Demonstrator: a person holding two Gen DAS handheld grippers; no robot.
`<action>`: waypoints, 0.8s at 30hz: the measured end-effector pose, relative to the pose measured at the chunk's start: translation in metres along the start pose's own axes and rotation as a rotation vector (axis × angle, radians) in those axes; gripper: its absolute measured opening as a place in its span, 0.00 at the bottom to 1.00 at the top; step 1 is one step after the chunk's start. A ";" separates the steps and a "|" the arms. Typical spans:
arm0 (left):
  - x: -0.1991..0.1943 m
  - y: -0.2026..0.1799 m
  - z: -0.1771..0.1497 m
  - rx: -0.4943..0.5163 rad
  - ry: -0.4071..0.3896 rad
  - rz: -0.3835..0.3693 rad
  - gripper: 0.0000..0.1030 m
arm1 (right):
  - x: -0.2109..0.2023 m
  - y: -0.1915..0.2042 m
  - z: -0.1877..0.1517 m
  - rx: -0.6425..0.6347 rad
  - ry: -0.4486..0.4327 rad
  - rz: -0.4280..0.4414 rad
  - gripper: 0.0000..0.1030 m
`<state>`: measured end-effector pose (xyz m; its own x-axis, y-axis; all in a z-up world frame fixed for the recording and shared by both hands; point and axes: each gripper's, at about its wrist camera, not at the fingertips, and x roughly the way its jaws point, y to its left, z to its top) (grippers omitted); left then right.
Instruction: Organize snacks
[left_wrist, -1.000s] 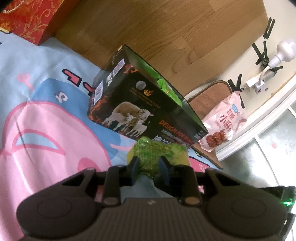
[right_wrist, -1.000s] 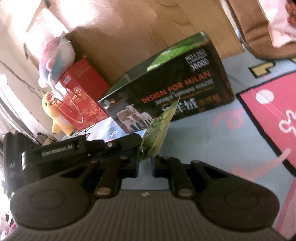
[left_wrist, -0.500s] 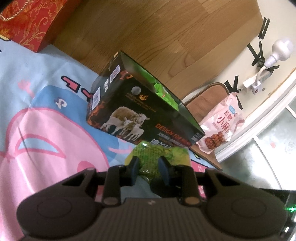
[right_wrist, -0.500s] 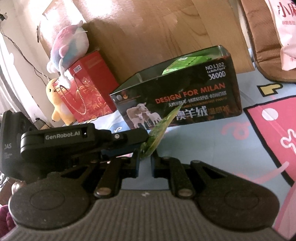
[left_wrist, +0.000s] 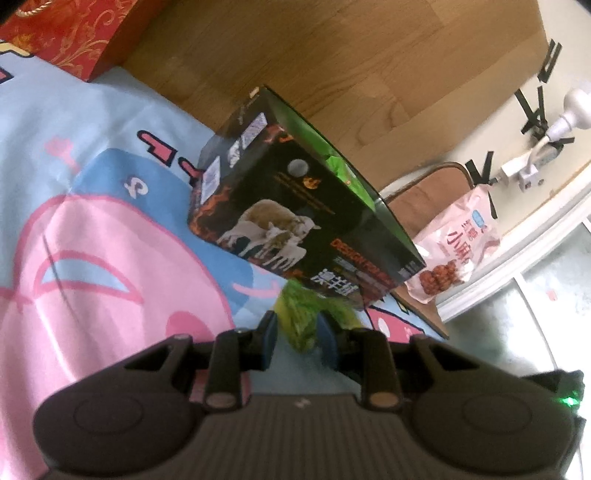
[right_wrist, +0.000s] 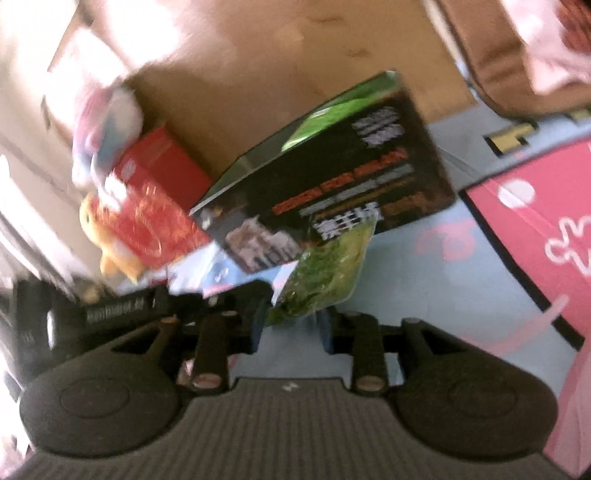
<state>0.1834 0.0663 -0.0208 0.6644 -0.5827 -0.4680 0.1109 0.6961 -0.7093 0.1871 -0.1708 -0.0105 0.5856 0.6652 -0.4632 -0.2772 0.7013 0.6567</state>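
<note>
1. Left wrist view: the left tool (left_wrist: 295, 334) sits just in front of the black box (left_wrist: 295, 221), which serves as the landmark here. Its jaws are narrow and pinch the green snack packet (left_wrist: 304, 314) between the blue pads, so the packet is clamped upright at its lower end. The packet's top overlaps the near lower edge of the black box in the picture; whether it touches the box cannot be told.

2. The black box stands on a cartoon-print blanket (left_wrist: 92, 240), and its top is open, with green packets showing inside. The judgement is that it is the collecting bin, which explains why the packet is held near it and aimed at its opening.

3. Beyond the far right corner of the box lies a pink snack bag (left_wrist: 458, 254) on a brown cushion (left_wrist: 424, 199). It is well apart from the box and probably waits its turn. A red gift box (left_wrist: 74, 33) stands off the box's far left.

4. Right wrist view, blurred: the right tool (right_wrist: 291, 328) has just been opening its jaws. They now stand apart, with the packet's lower corner (right_wrist: 325, 273) between them but no pad clearly pressing on it. The left tool's body (right_wrist: 147, 306) reaches in from the left, below the box's near face. This looks like a handover, the right tool letting go so that the left alone carries the packet.
</note>
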 end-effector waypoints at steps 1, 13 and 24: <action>0.000 -0.001 0.000 0.003 -0.001 0.004 0.28 | 0.001 -0.001 0.001 0.015 0.008 0.005 0.29; -0.015 0.007 0.006 -0.065 -0.057 -0.066 0.63 | -0.004 -0.036 0.007 0.273 0.038 0.196 0.10; -0.022 0.025 0.011 -0.203 -0.048 -0.250 0.76 | -0.019 -0.020 0.009 0.227 0.006 0.374 0.04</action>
<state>0.1801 0.1013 -0.0229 0.6701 -0.7010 -0.2443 0.1280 0.4333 -0.8921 0.1886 -0.1995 -0.0095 0.4720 0.8648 -0.1713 -0.2944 0.3378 0.8940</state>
